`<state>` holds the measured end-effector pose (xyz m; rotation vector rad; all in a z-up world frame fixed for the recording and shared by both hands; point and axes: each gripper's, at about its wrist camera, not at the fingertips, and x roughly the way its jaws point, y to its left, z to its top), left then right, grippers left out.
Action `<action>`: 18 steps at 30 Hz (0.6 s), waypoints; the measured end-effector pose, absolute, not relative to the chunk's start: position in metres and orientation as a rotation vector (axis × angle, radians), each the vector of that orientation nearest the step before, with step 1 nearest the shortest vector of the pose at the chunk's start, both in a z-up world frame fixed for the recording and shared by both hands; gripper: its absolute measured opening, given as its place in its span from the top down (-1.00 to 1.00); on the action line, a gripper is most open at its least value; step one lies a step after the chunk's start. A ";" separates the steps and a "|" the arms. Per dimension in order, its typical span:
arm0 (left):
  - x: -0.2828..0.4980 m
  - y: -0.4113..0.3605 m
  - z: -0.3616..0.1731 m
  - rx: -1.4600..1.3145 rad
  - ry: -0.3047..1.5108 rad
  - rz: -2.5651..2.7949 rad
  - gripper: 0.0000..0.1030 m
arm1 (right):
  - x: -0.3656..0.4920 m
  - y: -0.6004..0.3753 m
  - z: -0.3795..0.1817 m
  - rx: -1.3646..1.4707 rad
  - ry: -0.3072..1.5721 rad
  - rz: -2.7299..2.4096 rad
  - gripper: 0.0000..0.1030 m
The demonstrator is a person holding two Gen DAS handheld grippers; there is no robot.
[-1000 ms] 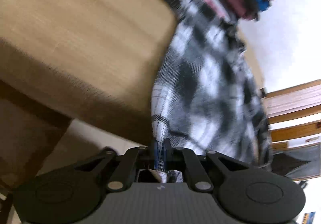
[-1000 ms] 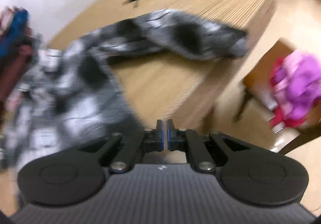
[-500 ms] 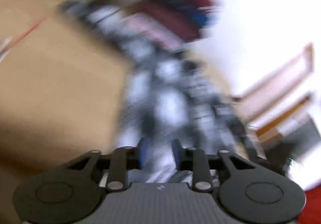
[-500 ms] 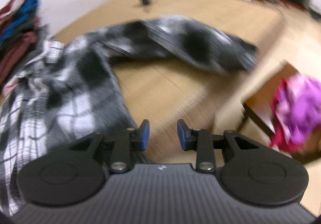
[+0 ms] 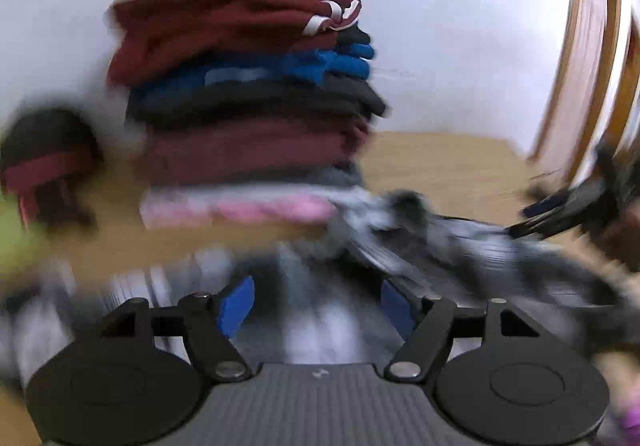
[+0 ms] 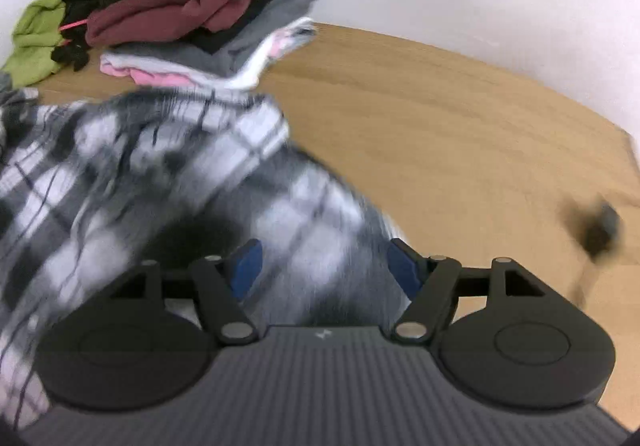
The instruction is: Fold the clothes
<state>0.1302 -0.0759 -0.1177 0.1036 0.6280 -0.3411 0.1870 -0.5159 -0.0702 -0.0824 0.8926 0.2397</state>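
Black-and-white plaid flannel shirt (image 6: pixel 168 182): released, now lying loose on the light wooden table (image 6: pixel 440 118), lower left of frame. Left gripper (image 5: pixel 316 304), right gripper (image 6: pixel 322 266): fingers pinched a second ago, now spread, empty. Regrasp due. Folded-clothes stack (image 5: pixel 240 86): upper centre.

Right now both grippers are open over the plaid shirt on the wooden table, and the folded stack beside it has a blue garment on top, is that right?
Not quite: the stack is topped by a dark red garment, with the blue one below it, as the left wrist view shows. The rest holds: the left gripper and right gripper are open over the plaid shirt on the wooden table.
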 end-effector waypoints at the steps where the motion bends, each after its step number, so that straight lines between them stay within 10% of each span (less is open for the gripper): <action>1: 0.154 -0.080 -0.120 0.105 0.641 -0.303 -0.40 | 0.209 -0.518 -0.072 -0.028 0.920 0.277 -0.38; 10: 0.317 -0.166 -0.145 0.120 1.049 -0.472 -0.20 | 0.289 -0.476 -0.097 0.218 1.025 0.203 -0.36; 11: 0.324 -0.185 -0.154 0.217 1.099 -0.452 -0.06 | 0.291 -0.467 -0.100 0.184 1.035 0.154 -0.23; 12: 0.329 -0.201 -0.166 0.316 1.134 -0.428 0.63 | 0.293 -0.459 -0.102 0.150 1.045 0.106 -0.06; 13: 0.332 -0.209 -0.176 0.383 1.145 -0.401 0.84 | 0.294 -0.453 -0.105 0.122 1.044 0.055 0.46; 14: 0.336 -0.216 -0.186 0.442 1.155 -0.373 0.84 | 0.295 -0.448 -0.107 0.096 1.039 0.003 0.76; 18: 0.353 -0.198 -0.181 0.246 1.066 -0.206 0.86 | 0.296 -0.450 -0.102 0.133 0.985 -0.059 0.79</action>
